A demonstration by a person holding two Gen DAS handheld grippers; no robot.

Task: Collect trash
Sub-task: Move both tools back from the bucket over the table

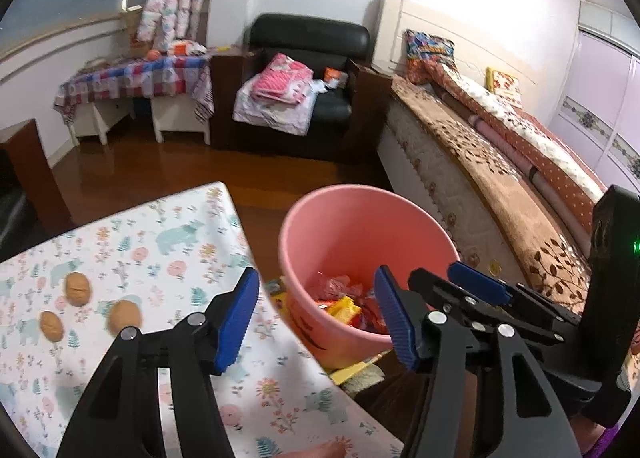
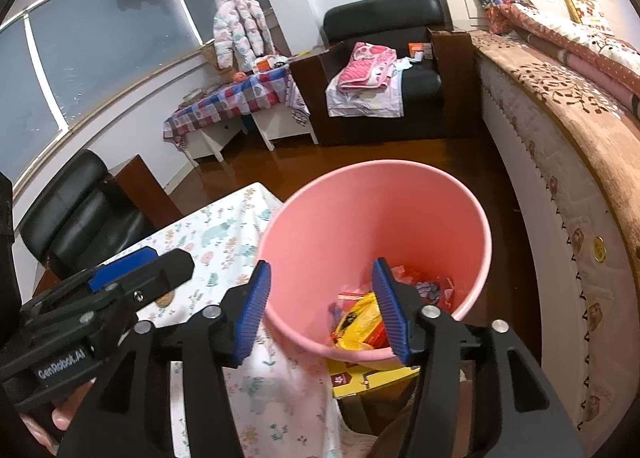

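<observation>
Both grippers, left and right: fingers wide, empty. Walnuts on desk: light, hard, round, roll-prone; pinch across middle. Pink bin holds wrappers.

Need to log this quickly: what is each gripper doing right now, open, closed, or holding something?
Left gripper: open, nothing between its pads.
Right gripper: open, empty, above the pink bin.

Left of the left gripper, the table carries three walnuts; ahead, the bin stands on the floor.
</observation>
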